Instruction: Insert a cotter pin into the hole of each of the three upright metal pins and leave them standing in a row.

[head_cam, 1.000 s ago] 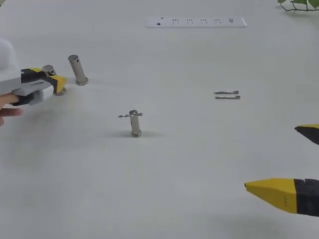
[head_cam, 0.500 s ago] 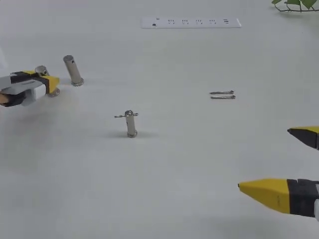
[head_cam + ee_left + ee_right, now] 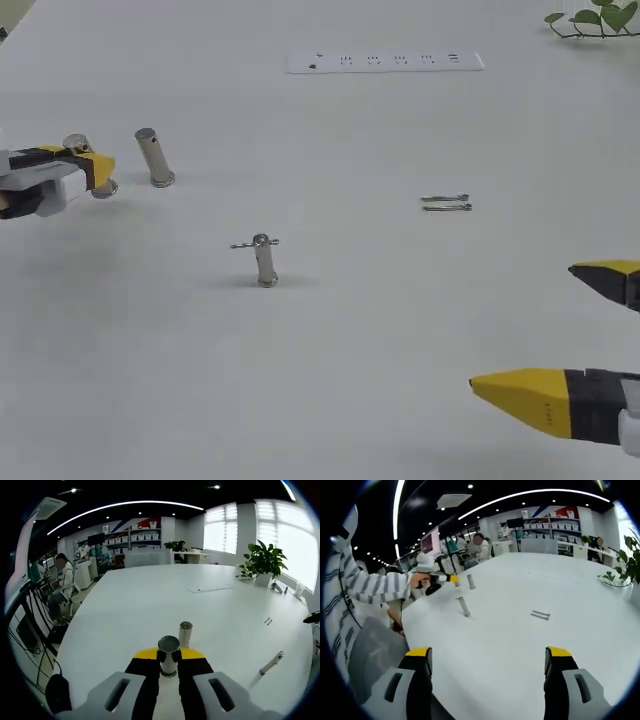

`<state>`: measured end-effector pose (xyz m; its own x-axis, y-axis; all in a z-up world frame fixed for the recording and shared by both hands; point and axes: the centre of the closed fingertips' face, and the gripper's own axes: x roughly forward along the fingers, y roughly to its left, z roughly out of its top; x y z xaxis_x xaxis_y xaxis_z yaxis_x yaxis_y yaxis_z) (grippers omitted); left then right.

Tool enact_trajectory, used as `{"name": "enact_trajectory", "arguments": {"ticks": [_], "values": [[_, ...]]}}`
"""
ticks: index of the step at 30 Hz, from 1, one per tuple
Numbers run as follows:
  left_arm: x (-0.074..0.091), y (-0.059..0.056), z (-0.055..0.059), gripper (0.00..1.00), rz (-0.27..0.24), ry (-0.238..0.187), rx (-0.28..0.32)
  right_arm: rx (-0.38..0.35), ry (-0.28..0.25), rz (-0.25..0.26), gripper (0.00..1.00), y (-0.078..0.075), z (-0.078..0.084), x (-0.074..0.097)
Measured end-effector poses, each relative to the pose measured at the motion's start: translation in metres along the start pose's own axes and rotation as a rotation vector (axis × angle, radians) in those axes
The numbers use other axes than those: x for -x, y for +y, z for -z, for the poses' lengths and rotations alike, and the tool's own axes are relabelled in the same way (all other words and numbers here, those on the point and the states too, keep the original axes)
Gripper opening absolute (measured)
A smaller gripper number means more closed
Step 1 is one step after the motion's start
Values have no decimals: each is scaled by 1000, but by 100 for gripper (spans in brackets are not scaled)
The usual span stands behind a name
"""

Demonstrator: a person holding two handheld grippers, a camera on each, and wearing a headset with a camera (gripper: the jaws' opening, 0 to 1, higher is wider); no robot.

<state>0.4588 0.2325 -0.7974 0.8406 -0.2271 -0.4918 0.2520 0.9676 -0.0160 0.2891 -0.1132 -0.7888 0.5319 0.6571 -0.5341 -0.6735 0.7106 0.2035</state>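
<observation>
While my left claw [image 3: 97, 170] is closed on the held pin [image 3: 76, 146] at the left edge of the bench [image 3: 330, 400], its yellow-tipped jaws press the shaft from both sides just under the flat head, and I cannot tell whether the pin's foot touches the surface. In the left gripper view that pin stands upright between the two jaws. Just to its right in the head view, close but apart, the bare pin [image 3: 154, 158] stands on its flange. The fitted pin [image 3: 265, 265] stands nearer to me, towards the middle of the bench and well apart from those two. It is upright, with a cotter pin [image 3: 247, 243] passed crosswise through its top and sticking out mostly to the left. Well off to its right, two loose cotter pins [image 3: 446, 204] lie flat, side by side and nearly parallel. My right claw [image 3: 521, 327] hovers at the right edge, nearer to me than any of the pins, its jaws spread wide and empty. In the right gripper view the two yellow tips stand far apart, with the loose cotter pins and the standing pins beyond them. A striped sleeve [image 3: 370, 587] reaches in from the left of that view towards my left claw. Across the bench, a flat white power strip [image 3: 385, 62] lies on the far side, and the green leaves of a plant [image 3: 590, 18] reach in at the far right corner.
</observation>
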Motion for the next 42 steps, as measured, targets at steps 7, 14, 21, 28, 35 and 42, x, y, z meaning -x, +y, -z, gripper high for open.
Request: {"name": "enact_trajectory", "arguments": {"ticks": [7, 14, 21, 28, 35, 42], "values": [[37, -16, -14, 11, -19, -13, -26, 6, -23, -16, 94, 2, -3, 2], [64, -37, -23, 11, -39, -32, -8, 5, -60, -23, 94, 2, -9, 5], [88, -67, -26, 11, -52, -31, 35, -17, -103, -33, 93, 4, -16, 6], [104, -90, -27, 11, -59, -39, 16, 2, -113, -56, 93, 11, -17, 8], [108, -114, -15, 11, -35, -18, 1, 2, -125, -78, 92, 17, -18, 9], [103, -136, -3, 11, -19, 4, -6, 4, -119, -86, 92, 18, -14, 11]]}}
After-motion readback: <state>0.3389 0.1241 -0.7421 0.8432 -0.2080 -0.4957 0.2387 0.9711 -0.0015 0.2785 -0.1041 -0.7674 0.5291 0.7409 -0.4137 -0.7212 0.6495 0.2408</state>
